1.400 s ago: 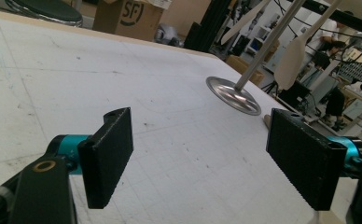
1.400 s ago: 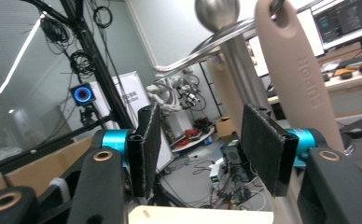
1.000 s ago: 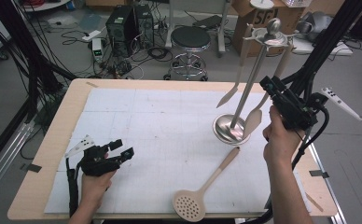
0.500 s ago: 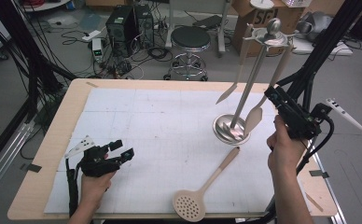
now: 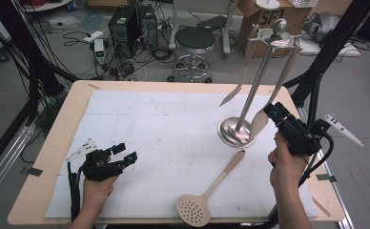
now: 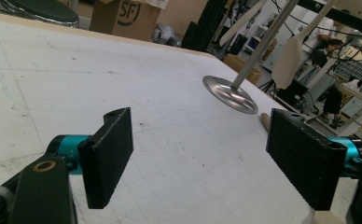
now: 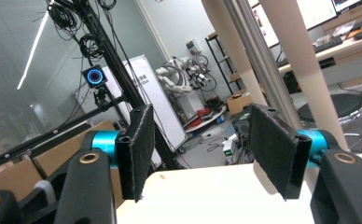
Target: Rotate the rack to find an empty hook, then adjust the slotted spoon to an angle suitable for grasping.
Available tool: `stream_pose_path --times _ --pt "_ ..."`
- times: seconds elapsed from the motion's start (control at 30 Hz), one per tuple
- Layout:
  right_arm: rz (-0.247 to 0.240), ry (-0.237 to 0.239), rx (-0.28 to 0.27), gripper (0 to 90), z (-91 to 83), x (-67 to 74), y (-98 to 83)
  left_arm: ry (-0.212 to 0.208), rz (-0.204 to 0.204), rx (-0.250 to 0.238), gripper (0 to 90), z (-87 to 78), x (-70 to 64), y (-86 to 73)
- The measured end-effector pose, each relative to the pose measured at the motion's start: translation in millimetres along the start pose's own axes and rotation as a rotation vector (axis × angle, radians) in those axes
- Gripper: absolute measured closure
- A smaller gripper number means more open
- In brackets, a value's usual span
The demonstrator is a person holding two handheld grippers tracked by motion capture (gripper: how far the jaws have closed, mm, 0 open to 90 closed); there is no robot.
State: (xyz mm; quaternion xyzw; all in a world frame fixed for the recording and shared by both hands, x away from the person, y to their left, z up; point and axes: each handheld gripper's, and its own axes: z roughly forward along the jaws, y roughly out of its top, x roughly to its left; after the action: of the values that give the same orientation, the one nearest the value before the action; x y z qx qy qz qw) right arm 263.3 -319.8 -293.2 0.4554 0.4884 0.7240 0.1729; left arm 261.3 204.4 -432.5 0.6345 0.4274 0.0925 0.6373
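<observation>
Here the right hand-held gripper (image 5: 271, 110) hovers beside the tall silver metal utensil stand with its round mirrored base (image 5: 236, 132), its jaws parted and empty, having just been opening with nothing between them. A beige plastic spatula (image 5: 260, 121) hangs from the stand's top right beside that gripper, and a second beige utensil (image 5: 238, 86) hangs on the far side; judging from this, the gripper has likely just let the near one go onto its hook, or is lining up for it. The beige slotted spoon with a round perforated head (image 5: 207, 195) lies flat on the table (image 5: 45, 191), well apart from the stand, probably the next thing to hang. The left hand-held gripper (image 5: 128, 155) rests low near the front left, jaws released and empty, seemingly waiting its turn. A white gridded sheet (image 5: 149, 129) covers the pale wooden table. Beyond it the room is cluttered: a black round stool (image 5: 193, 40), cables across the floor and a cardboard box (image 5: 259, 19).
</observation>
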Motion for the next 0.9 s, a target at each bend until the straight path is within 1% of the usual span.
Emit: stream_pose_path --times 0.2,0.4,0.43,0.53,0.63,0.73,0.83,0.9 --pt "0.008 -0.007 0.029 40.7 -4.7 -1.0 -13.4 0.004 -0.003 -0.005 23.5 -1.0 0.2 0.6" --pt "0.043 -0.015 0.075 40.7 -8.2 -5.0 -33.2 0.0 0.001 -0.005 23.5 -0.8 -0.4 1.1" --pt "0.042 -0.021 0.08 40.7 -8.3 -5.9 -36.3 0.001 0.002 -0.004 23.5 -0.9 -0.6 1.1" --pt "0.05 -0.02 0.097 41.4 -9.7 -7.9 -44.9 -0.001 0.001 -0.005 23.5 -0.8 -0.8 1.1" --pt "0.056 -0.026 0.107 42.3 -10.2 -9.6 -50.0 0.0 0.002 -0.005 23.5 -0.9 -0.9 1.1" --pt "0.041 -0.023 0.125 44.0 -9.4 -10.3 -53.0 0.0 0.005 -0.005 23.5 -1.0 -0.8 1.2" --pt "0.043 -0.018 0.13 46.6 -9.1 -9.6 -55.7 0.001 0.001 -0.006 23.5 -1.1 -1.0 1.2" --pt "0.043 -0.024 0.134 49.7 -9.1 -10.2 -57.9 0.0 0.004 -0.008 23.5 -1.3 -1.2 1.2"
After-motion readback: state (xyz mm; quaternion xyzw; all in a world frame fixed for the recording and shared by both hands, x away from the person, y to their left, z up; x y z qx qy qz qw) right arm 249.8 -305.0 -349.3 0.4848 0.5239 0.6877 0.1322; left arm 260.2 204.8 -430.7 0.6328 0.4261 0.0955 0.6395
